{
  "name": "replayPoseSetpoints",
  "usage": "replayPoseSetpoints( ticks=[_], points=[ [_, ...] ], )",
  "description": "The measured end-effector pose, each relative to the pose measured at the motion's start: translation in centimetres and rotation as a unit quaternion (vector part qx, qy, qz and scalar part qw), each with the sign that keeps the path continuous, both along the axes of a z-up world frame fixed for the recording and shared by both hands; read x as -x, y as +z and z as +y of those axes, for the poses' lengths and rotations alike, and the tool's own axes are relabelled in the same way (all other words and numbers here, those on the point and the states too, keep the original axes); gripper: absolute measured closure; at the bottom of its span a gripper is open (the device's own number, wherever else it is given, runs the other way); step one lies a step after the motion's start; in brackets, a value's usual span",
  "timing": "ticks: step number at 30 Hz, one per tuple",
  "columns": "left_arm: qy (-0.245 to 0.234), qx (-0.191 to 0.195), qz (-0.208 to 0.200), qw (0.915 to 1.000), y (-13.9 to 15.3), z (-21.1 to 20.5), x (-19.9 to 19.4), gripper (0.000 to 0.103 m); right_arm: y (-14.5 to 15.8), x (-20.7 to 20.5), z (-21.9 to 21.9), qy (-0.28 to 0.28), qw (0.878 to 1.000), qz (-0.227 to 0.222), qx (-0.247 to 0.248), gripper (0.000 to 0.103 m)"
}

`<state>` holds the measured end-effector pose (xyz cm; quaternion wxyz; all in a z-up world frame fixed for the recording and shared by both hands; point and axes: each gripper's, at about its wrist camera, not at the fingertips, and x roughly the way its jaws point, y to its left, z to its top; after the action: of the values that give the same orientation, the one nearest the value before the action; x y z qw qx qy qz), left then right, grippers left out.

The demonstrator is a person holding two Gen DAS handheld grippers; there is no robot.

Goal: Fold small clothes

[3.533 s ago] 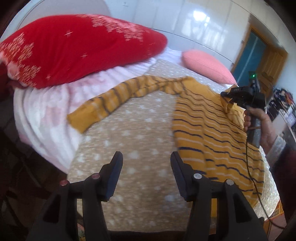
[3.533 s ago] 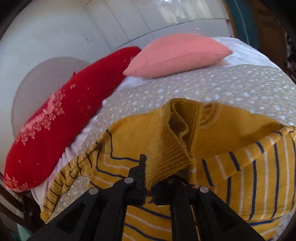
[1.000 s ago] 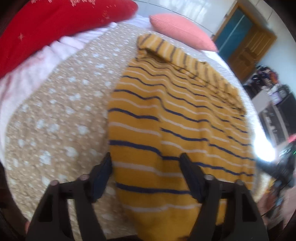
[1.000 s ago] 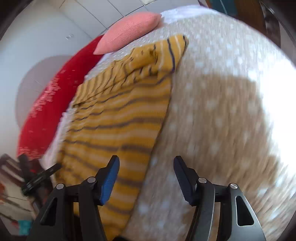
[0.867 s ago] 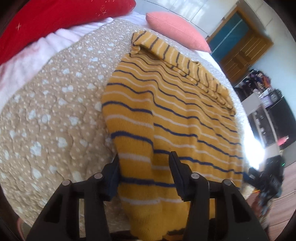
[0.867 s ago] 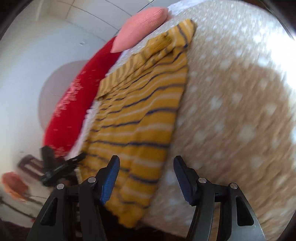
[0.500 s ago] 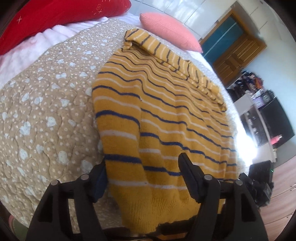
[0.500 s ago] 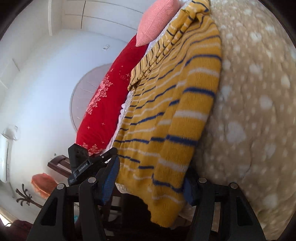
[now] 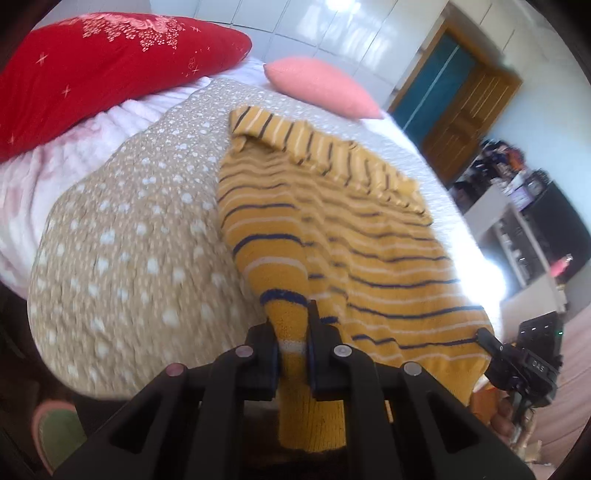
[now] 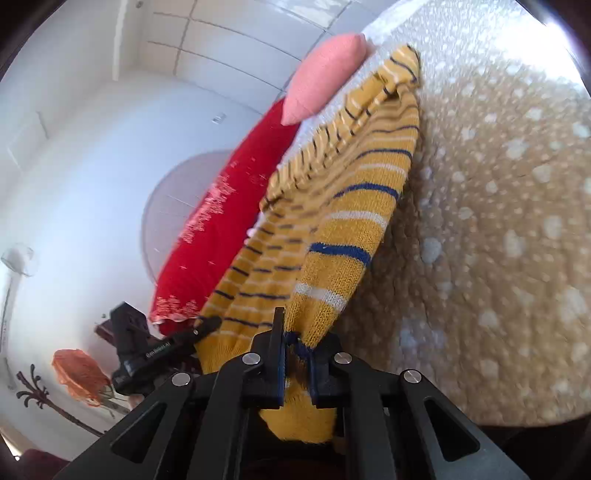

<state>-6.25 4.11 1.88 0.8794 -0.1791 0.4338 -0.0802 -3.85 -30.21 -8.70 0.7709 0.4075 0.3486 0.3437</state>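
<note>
left wrist view: the left gripper point(image 9: 291, 347), bottom middle, pinches the hem of the soft, floppy yellow striped sweater point(image 9: 332, 229) lying on the dotted blanket point(image 9: 129, 236).

right wrist view: the right gripper point(image 10: 297, 354) pinches the other hem corner, bottom middle; good spots to lift.

Bedroom, daylit, bed w/ tan spotted quilt point(image 9: 129, 236).
Far end: red pillow point(image 9: 92, 66) left, pink pillow point(image 9: 321, 86) right of it, white panelled wall point(image 9: 332, 26) behind. Wood door point(image 9: 469, 118) far right; cluttered shelves point(image 9: 517, 206) near it. Strong glare at bed's right edge.
</note>
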Motion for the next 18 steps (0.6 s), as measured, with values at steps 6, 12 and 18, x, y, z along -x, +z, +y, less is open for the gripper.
replayPoseSetpoints(
  ticks=[6, 12, 18],
  points=[
    [0.0, 0.013, 0.059, 0.9982, -3.4, 0.9, -0.6, 0.092, -1.6, 2.2, -1.5, 0.002, 0.999, 0.033, 0.007, 0.093],
    [-0.001, 0.045, 0.04, 0.9982, -1.2, 1.5, -4.6, 0.092, 1.2, -2.5, -0.1, 0.016, 1.0, 0.015, 0.019, 0.093],
    [0.019, 0.052, 0.024, 0.9982, 1.0, 2.1, -13.2, 0.092, 5.5, -9.2, 0.6, 0.008, 0.999, -0.018, 0.045, 0.093]
  ],
)
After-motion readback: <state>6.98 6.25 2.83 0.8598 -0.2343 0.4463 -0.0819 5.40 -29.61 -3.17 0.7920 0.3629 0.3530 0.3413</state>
